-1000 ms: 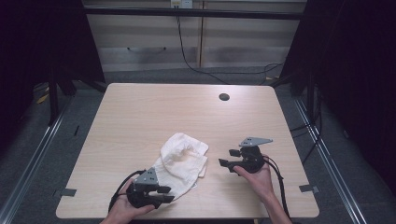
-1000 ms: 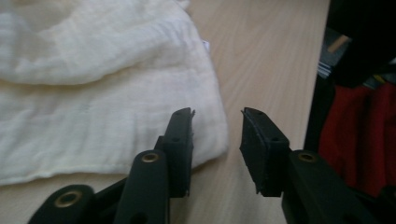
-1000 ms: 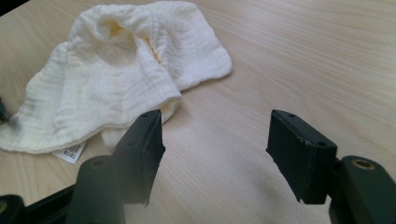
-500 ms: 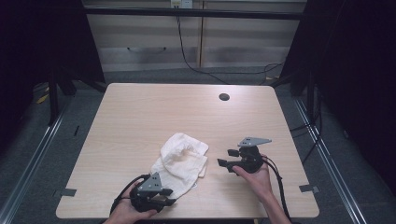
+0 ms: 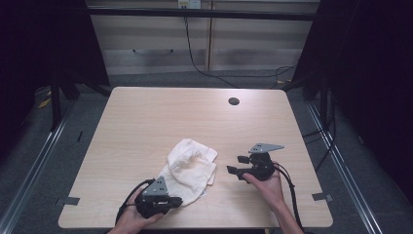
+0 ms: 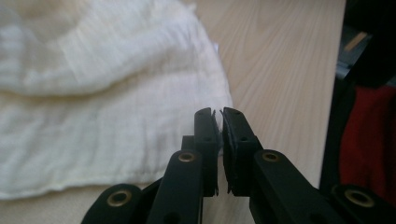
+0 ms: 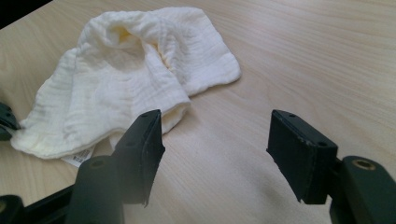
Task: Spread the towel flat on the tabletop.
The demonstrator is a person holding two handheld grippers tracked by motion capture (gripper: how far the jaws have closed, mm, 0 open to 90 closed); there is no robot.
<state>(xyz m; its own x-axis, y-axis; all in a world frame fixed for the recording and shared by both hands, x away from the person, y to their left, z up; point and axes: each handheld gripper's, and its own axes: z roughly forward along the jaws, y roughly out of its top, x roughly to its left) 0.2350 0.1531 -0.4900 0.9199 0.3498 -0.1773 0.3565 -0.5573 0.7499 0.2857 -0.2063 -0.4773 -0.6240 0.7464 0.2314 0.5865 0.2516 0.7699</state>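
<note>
High view: your left gripper (image 5: 168,201) has drawn back twd table edge w/ the cloth (image 5: 191,168) corner.

Left gripper view: jaws nearly closed, pinching thin crinkled gauze hem.

Right gripper view: your right gripper (image 7: 215,149) gapes wide, empty; rumpled cloth lies beyond its left jaw.

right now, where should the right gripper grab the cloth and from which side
Best bet is the flat single-layer corner of the cloth nearest the open right gripper, coming in low along the table from the right. That edge lies thin and free, while the middle is bunched and the left gripper pinches the near corner.
</note>
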